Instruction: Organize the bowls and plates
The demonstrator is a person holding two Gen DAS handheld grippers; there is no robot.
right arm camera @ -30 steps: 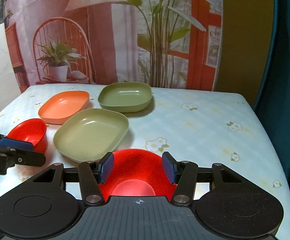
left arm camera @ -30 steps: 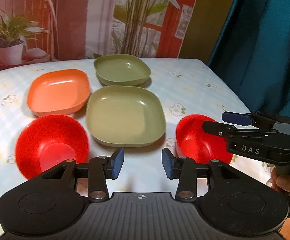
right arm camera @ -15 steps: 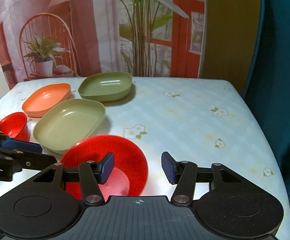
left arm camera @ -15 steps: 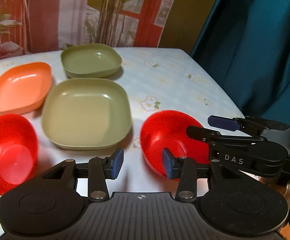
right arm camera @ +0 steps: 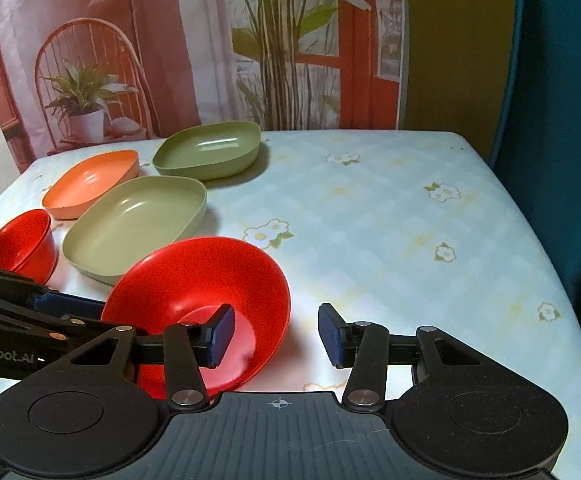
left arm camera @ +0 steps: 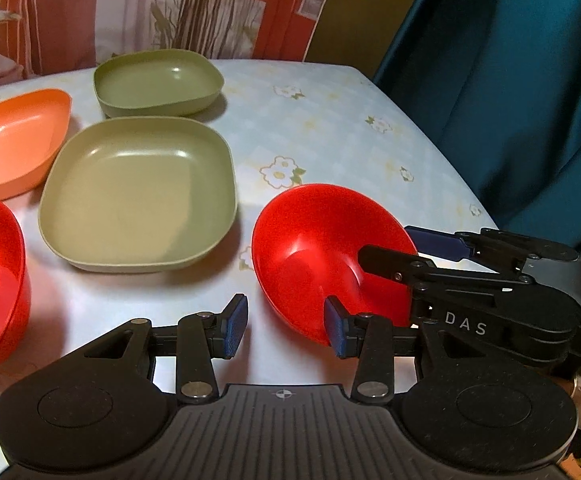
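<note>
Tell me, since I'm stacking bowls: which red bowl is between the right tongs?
The red bowl beside the floral cloth's bare side; one finger sits inside it. The other red bowl stands apart.

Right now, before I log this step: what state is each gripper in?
Left gripper: open, holding nothing.
Right gripper: open, straddling the red bowl's rim, not clamped.

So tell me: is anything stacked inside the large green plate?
No. The large green plate shows only its bare inner surface.
</note>
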